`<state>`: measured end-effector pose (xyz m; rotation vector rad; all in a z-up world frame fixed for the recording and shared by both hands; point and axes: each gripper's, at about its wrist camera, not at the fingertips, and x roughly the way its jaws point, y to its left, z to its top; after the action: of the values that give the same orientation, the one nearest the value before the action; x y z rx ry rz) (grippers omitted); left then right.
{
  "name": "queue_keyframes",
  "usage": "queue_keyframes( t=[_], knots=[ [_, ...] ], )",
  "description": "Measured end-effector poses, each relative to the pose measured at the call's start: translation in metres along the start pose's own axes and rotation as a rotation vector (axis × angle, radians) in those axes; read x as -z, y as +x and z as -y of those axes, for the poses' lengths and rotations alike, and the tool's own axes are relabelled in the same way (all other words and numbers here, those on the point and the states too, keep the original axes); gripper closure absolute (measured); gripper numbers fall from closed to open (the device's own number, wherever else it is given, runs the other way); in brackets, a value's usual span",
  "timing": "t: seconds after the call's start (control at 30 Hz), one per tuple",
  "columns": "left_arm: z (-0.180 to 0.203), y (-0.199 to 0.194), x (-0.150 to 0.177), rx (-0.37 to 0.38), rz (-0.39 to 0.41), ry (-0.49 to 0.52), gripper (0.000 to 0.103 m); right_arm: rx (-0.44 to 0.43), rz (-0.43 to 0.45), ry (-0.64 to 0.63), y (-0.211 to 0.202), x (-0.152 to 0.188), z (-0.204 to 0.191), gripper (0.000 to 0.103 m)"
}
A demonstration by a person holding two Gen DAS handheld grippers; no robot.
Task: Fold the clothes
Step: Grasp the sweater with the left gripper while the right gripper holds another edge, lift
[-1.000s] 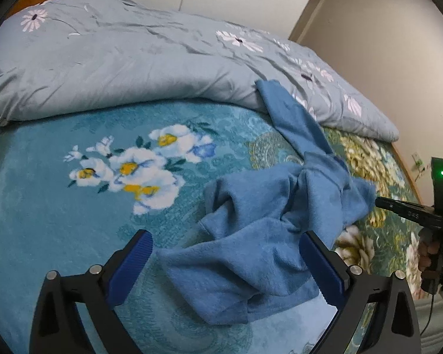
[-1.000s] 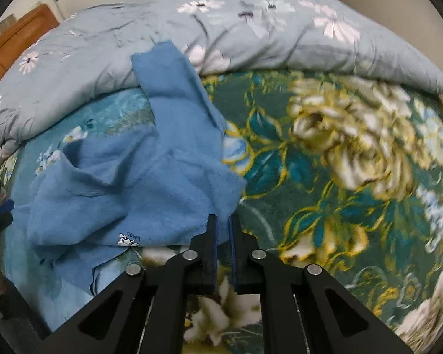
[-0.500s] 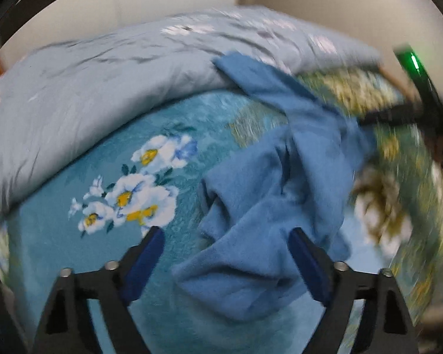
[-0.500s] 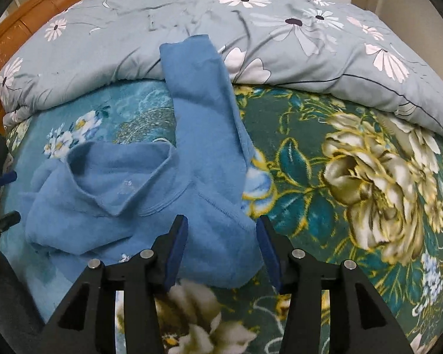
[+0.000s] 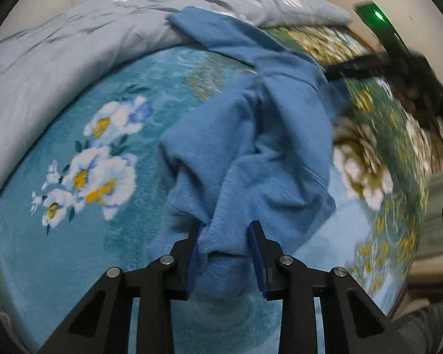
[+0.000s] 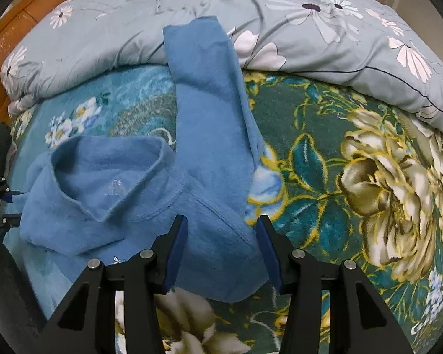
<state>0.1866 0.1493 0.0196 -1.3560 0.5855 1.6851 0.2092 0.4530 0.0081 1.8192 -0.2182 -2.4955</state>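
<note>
A soft, fuzzy blue fleece garment point(image 6: 150, 194) lies crumpled on a bed, one long sleeve point(image 6: 203, 67) stretching up onto a smooth grey quilt point(image 6: 310, 20) printed with pale daisies. Its collar folds into a loose triangle. The left tool point(image 5: 226, 255), with blue-padded black fingers, grips a bunched ridge of the fleece. The right tool point(image 6: 223, 250) stands wide, straddling the garment's rounded near edge. Beneath is a plush teal blanket point(image 6: 325, 153) patterned with large cream and yellow flowers.
</note>
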Motion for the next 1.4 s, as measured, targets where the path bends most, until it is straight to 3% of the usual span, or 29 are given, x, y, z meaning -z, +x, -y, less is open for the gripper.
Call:
queue_keyframes(
  t=[0.27,0.37,0.43,0.5,0.63,0.97,1.2,1.4],
  knots=[
    [0.007,-0.003,0.002,0.051,-0.014,-0.001,0.071,0.022,-0.051,-0.059,0.016,-0.007,0.0,0.053],
    [0.003,-0.003,0.001,0.053,-0.011,-0.016,0.08,-0.005,-0.067,-0.052,0.018,-0.004,-0.004,0.053],
    [0.003,-0.004,0.001,0.055,-0.007,-0.016,0.084,-0.009,-0.062,-0.06,0.016,0.003,-0.01,0.063],
    [0.005,-0.004,0.0,0.038,-0.006,-0.009,0.086,-0.023,-0.053,-0.052,0.012,0.01,-0.014,0.086],
    [0.007,-0.011,0.001,-0.024,0.029,-0.004,0.09,-0.003,-0.007,-0.058,-0.002,0.027,-0.028,0.095],
    [-0.025,-0.08,-0.007,-0.18,0.25,-0.169,0.091,0.058,0.298,0.004,-0.097,0.009,-0.045,0.097],
    [-0.043,-0.176,-0.017,-0.316,0.465,-0.279,0.091,0.054,0.537,-0.001,-0.185,-0.016,-0.066,0.097],
    [-0.027,-0.258,-0.01,-0.414,0.628,-0.289,0.091,0.05,0.741,-0.006,-0.26,-0.038,-0.084,0.097]
  ],
)
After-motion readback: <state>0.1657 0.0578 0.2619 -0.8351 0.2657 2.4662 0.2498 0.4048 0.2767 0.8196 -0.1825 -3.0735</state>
